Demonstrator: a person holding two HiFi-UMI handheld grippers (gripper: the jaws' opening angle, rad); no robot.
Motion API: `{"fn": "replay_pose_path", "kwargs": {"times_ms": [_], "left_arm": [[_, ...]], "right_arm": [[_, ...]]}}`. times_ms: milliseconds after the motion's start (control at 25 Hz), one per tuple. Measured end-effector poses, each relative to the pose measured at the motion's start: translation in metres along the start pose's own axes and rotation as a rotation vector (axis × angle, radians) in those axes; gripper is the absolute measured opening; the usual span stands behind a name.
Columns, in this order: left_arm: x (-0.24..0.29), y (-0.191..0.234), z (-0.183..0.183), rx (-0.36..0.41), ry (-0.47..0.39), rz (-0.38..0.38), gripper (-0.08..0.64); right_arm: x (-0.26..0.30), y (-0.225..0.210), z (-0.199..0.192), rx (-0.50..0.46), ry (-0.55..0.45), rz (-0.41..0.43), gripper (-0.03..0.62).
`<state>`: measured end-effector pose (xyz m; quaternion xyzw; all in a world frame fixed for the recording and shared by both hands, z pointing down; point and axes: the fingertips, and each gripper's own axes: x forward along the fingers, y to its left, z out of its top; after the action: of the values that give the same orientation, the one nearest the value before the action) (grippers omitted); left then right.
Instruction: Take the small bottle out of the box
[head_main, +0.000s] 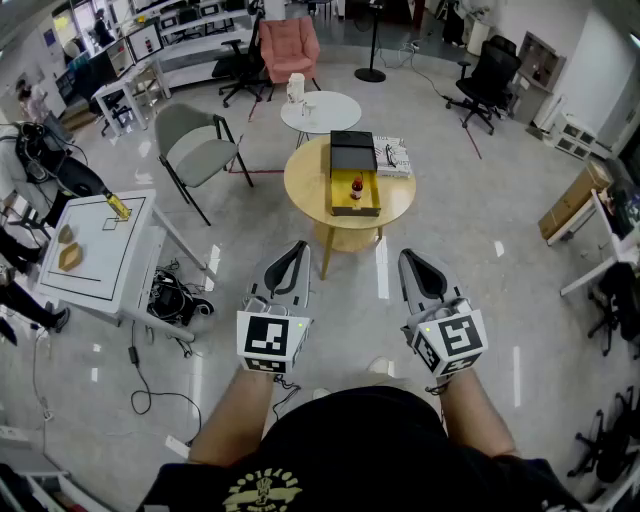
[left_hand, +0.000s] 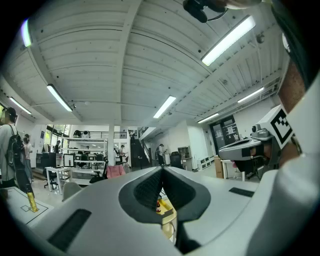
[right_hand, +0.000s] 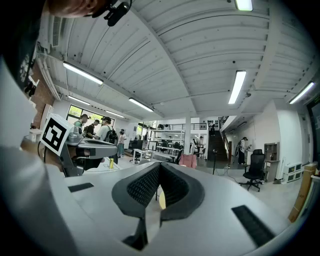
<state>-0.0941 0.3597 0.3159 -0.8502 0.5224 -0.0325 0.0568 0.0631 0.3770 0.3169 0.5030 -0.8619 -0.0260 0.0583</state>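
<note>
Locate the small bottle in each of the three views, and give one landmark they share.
Head view: small bottle upper centre, upright in the yellow box on the round table.
Left gripper view: low centre, a small red glimpse.
Right gripper view: not visible.
Shared landmark: pink armchair, in the background of all three.

One small bottle (head_main: 356, 187), one box (head_main: 343, 200), one yellow table (head_main: 305, 185), one white table (head_main: 340, 111)

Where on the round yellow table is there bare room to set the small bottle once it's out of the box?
The widest bare patch is the left side of the table, between the box and the left rim. A smaller patch lies right of the box, nearer than the paper stack. The far right is crowded by that stack.
</note>
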Motion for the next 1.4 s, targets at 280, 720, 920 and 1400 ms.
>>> {"fn": "replay_pose_path", "kwargs": {"times_ms": [280, 720, 920, 1400], "left_arm": [[0.002, -0.001, -0.002, -0.005, 0.013, 0.002, 0.014], [0.003, 0.005, -0.024, -0.011, 0.059, 0.015, 0.014], [0.012, 0.018, -0.036, -0.035, 0.09, 0.036, 0.014], [0.067, 0.032, -0.042, -0.048, 0.1, 0.055, 0.014]], "right_arm": [[-0.003, -0.003, 0.003, 0.016, -0.009, 0.009, 0.015], [0.012, -0.021, -0.007, 0.044, -0.001, -0.005, 0.015], [0.027, -0.025, -0.013, 0.046, 0.01, 0.01, 0.015], [0.067, -0.068, -0.03, 0.052, 0.025, -0.001, 0.015]]}}
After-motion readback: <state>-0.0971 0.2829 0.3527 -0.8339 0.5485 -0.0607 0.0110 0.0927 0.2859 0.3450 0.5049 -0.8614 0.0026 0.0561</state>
